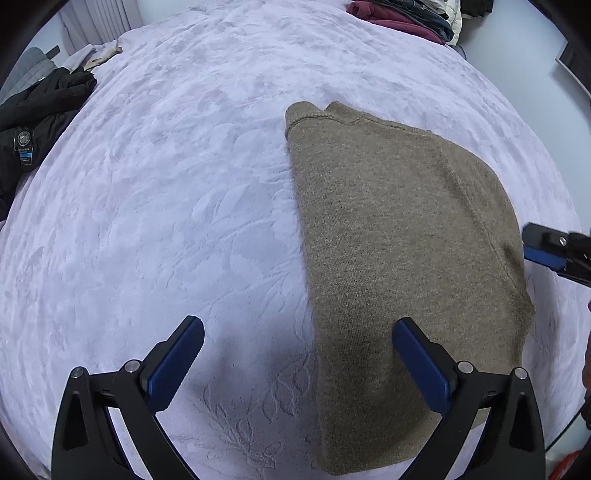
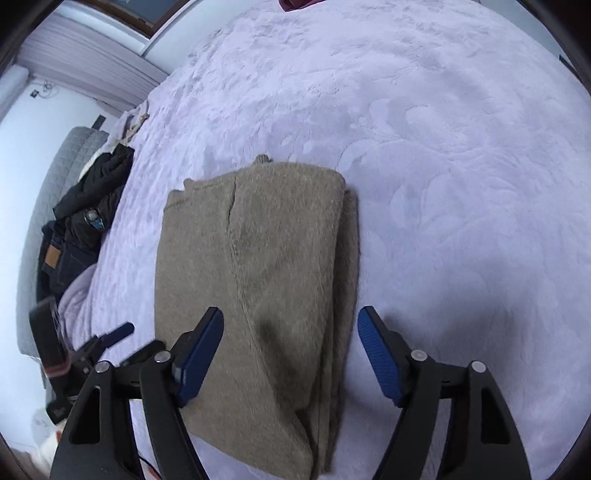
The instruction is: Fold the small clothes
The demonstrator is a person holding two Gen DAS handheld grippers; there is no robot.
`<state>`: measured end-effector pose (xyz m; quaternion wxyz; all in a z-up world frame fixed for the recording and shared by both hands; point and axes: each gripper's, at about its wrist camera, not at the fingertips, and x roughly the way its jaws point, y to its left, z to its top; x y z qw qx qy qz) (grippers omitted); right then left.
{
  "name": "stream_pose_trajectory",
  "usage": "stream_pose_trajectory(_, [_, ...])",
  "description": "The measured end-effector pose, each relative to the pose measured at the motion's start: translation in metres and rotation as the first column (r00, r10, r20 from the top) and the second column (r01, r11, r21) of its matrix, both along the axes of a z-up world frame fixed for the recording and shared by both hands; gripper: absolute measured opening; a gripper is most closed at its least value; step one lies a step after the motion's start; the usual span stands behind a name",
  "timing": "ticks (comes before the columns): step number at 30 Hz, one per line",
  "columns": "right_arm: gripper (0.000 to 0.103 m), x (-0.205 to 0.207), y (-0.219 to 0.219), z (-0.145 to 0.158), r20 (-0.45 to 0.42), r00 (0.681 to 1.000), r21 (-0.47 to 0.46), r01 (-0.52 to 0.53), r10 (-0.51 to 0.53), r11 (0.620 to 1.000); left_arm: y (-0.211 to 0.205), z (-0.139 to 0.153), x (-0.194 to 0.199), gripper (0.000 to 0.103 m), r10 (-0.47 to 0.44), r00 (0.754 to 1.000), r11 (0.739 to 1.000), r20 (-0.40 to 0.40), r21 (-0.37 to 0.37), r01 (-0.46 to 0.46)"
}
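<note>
A tan knit sweater lies folded lengthwise on the pale lavender bedspread; it also shows in the right wrist view, with layered edges along its right side. My left gripper is open and empty, hovering over the sweater's near left edge. My right gripper is open and empty above the sweater's near right part. The right gripper's fingers show at the sweater's right edge in the left wrist view. The left gripper shows at the sweater's left in the right wrist view.
A black jacket lies at the bed's left edge, also seen in the right wrist view on top of jeans. A pile of dark red and other clothes sits at the far end.
</note>
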<state>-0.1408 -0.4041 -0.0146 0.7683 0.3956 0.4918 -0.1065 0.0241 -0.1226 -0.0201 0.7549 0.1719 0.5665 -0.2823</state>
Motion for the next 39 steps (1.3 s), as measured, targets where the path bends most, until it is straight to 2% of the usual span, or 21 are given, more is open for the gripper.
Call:
stream_pose_trajectory(1, [0.046,0.005,-0.005,-0.006,0.006,1.000,0.038,0.014,-0.015,0.999,-0.001,0.000,-0.001,0.103,0.000,1.000,1.000,0.003,0.002,0.000])
stream_pose_trajectory(2, [0.040,0.009,-0.009,-0.013,0.002,0.999,0.077,0.033,-0.033,0.996,-0.002,0.001,-0.002,0.103,-0.001,1.000,1.000,0.009,0.004,0.001])
stream_pose_trajectory(3, [0.017,0.012,-0.014,-0.019,-0.007,0.999,0.105,0.049,-0.048,0.993,-0.002,0.001,-0.002,0.103,-0.003,1.000,1.000,0.014,0.003,0.003])
stream_pose_trajectory(4, [0.008,0.013,-0.014,-0.021,-0.016,0.999,0.104,0.051,-0.050,0.993,-0.002,0.002,-0.002,0.103,-0.006,1.000,1.000,0.017,0.000,0.006])
stream_pose_trajectory(8, [0.008,0.001,-0.014,-0.035,-0.070,0.997,0.057,0.048,-0.044,0.997,-0.005,-0.003,0.000,0.103,-0.009,1.000,1.000,-0.002,-0.002,0.009])
stream_pose_trajectory(12, [0.009,-0.009,-0.017,-0.030,0.014,0.998,0.118,0.054,-0.056,0.992,-0.005,-0.003,0.001,0.103,-0.012,1.000,1.000,0.000,-0.009,0.012])
stream_pose_trajectory(14, [0.013,-0.010,-0.021,-0.025,0.053,0.997,0.144,0.044,-0.052,0.989,-0.003,-0.004,0.003,0.103,-0.020,1.000,0.999,-0.010,-0.026,0.020])
stream_pose_trajectory(15, [0.020,-0.011,-0.024,-0.023,0.055,0.997,0.143,0.044,-0.052,0.989,-0.002,-0.004,0.004,0.103,-0.030,0.999,0.998,-0.024,-0.047,0.029])
stream_pose_trajectory(16, [0.041,-0.011,-0.029,-0.020,0.062,0.997,0.134,0.045,-0.053,0.990,0.000,-0.002,0.005,0.103,-0.043,0.998,0.996,-0.049,-0.086,0.039])
stream_pose_trajectory(18, [0.067,-0.012,-0.037,-0.017,0.109,0.992,0.151,0.043,-0.059,0.988,0.005,0.001,0.008,0.103,-0.060,0.994,0.987,-0.089,-0.156,0.046])
stream_pose_trajectory(20, [0.067,-0.009,-0.042,-0.022,0.154,0.987,0.222,0.008,-0.043,0.975,0.006,0.004,0.013,0.103,-0.081,0.992,0.980,-0.101,-0.189,0.061])
stream_pose_trajectory(22, [0.067,-0.004,-0.044,-0.032,0.145,0.989,0.255,-0.019,-0.018,0.967,0.005,-0.001,0.019,0.103,-0.133,0.981,0.970,-0.145,-0.225,0.098])
stream_pose_trajectory(26, [0.067,0.009,-0.045,-0.058,0.117,0.992,0.299,-0.085,0.051,0.950,-0.001,-0.020,0.026,0.103,-0.206,0.941,0.948,-0.267,-0.291,0.125])
stream_pose_trajectory(28, [0.067,0.013,-0.044,-0.067,0.123,0.990,0.309,-0.109,0.074,0.945,-0.006,-0.025,0.023,0.103,-0.261,0.920,0.927,-0.293,-0.341,0.155])
stream_pose_trajectory(30, [0.067,0.020,-0.043,-0.071,0.152,0.984,0.326,-0.141,0.095,0.935,-0.014,-0.031,0.018,0.103,-0.295,0.907,0.919,-0.300,-0.350,0.183])
stream_pose_trajectory(34, [0.067,0.038,-0.040,-0.076,0.176,0.973,0.345,-0.202,0.148,0.917,-0.029,-0.041,0.011,0.103,-0.307,0.898,0.920,-0.315,-0.339,0.196])
stream_pose_trajectory(37, [0.067,0.053,-0.035,-0.078,0.197,0.964,0.364,-0.242,0.180,0.899,-0.035,-0.050,0.013,0.103,-0.282,0.895,0.923,-0.345,-0.350,0.156])
stream_pose_trajectory(39, [0.065,0.060,-0.034,-0.086,0.194,0.967,0.390,-0.233,0.167,0.891,-0.038,-0.057,0.012,0.103,-0.271,0.894,0.927,-0.356,-0.347,0.143])
